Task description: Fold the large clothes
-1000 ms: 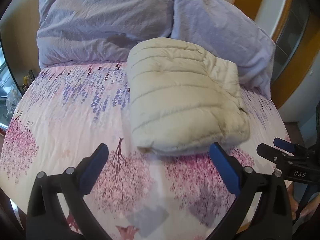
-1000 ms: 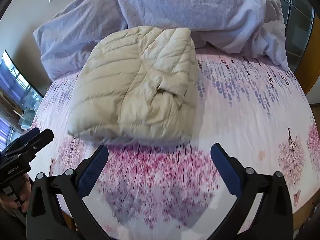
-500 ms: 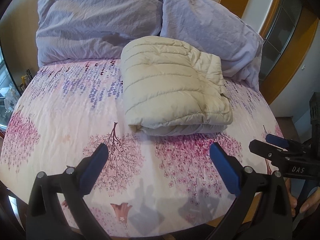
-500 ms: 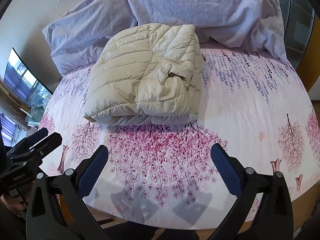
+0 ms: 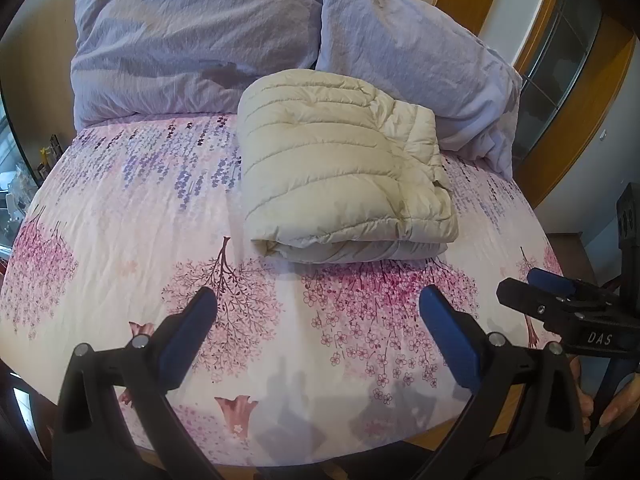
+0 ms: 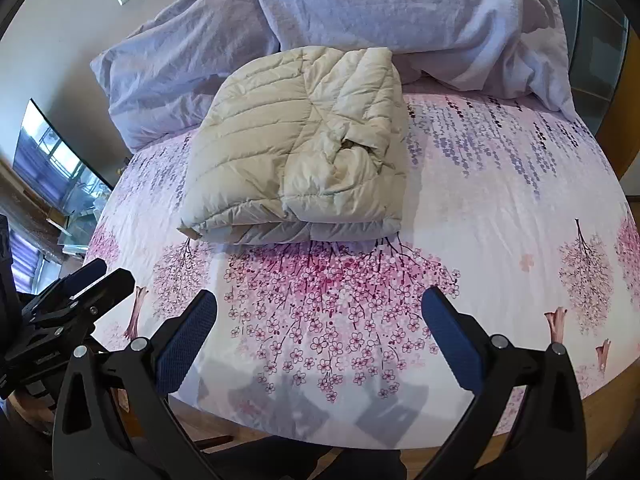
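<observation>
Underneath, the folded jacket (image 6: 298, 148) hides its layers.

A cream quilted puffer jacket (image 5: 340, 168) (image 6: 298, 148) is lying folded into a thick, roughly square bundle on the flowered bedsheet (image 5: 132, 216) (image 6: 500, 208), its far edge resting against the lilac pillows (image 5: 192, 48) (image 6: 400, 4). Stitched channels are running across its top. A tucked sleeve or flap is bunching on one side, and the layered fold edges are facing the near side.
</observation>
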Available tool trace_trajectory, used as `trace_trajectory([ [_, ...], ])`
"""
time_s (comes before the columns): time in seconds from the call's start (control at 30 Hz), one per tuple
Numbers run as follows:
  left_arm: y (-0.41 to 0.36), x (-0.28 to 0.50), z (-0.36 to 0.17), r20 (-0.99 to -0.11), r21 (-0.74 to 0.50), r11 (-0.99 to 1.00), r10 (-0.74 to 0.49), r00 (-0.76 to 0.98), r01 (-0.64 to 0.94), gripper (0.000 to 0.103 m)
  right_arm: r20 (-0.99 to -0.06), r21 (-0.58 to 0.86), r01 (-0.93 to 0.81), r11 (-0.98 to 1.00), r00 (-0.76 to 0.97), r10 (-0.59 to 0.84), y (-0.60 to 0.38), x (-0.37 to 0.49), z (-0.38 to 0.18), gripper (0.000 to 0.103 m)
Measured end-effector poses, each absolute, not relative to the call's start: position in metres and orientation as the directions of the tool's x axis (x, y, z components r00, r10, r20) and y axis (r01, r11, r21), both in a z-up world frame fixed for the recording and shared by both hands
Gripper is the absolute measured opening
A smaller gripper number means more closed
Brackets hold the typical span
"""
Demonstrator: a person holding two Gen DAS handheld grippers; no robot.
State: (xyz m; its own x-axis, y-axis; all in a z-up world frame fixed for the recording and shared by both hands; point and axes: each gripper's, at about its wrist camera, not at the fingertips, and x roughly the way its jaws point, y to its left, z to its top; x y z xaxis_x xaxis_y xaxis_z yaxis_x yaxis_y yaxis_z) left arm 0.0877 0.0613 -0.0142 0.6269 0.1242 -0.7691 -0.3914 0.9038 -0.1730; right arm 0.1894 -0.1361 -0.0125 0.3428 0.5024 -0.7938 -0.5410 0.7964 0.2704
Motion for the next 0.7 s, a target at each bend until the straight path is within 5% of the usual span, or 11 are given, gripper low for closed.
trace_trajectory([
  [0.7,0.0606,0.0907,-0.0158,-0.778,-0.186,0.899,0.112,0.619,-0.397,0.101,-0.796,0.282,-0.55,0.786,0.324,0.512,-0.1308,0.1862,-0.0156,0.102],
])
